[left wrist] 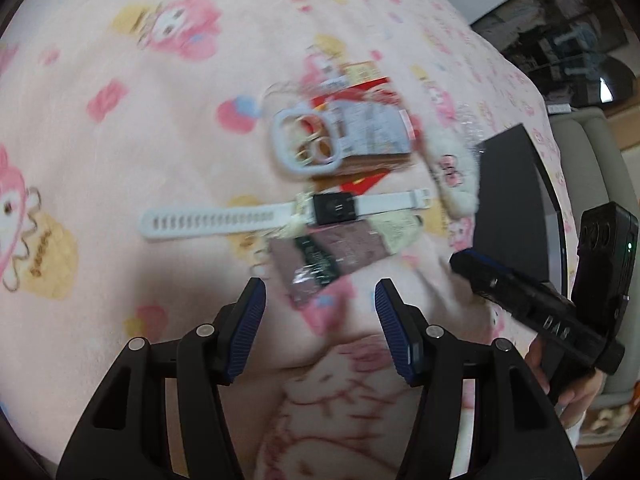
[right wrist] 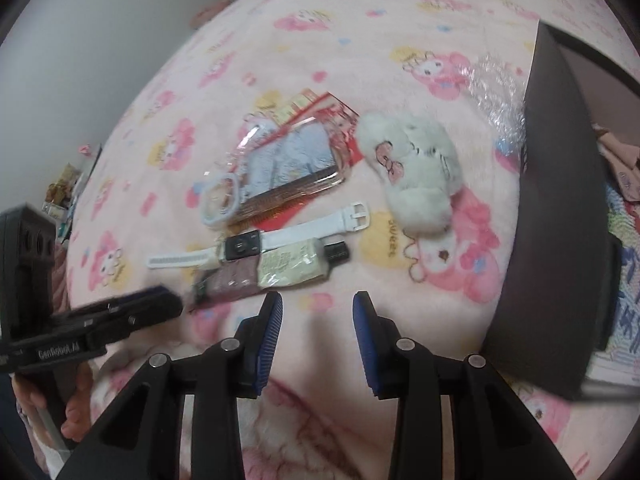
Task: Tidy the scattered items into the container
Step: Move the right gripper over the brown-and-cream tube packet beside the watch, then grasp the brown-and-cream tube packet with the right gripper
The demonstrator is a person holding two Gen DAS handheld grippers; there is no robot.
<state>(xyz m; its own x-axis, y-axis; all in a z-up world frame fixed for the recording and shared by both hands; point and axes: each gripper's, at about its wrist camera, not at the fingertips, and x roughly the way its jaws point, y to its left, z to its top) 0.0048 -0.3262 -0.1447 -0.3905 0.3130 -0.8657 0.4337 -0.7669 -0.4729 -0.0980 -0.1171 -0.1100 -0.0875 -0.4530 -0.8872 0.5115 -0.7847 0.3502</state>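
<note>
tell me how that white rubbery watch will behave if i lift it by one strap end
The white watch with the black square face lies flat with both straps stretched out, so it probably droops from a strap end. The holed strap looks thin and smooth, so it may slip; the face is likely the heavier part.

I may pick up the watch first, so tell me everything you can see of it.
The watch has a small dark square face with a round mark in the middle, and a white strap that looks like rubber. One half of the strap has a row of holes; the other ends in a white buckle. It lies unfastened and stretched out flat on the pink blanket, below the clear phone case and just above the brown packet. Neither gripper touches it.
</note>
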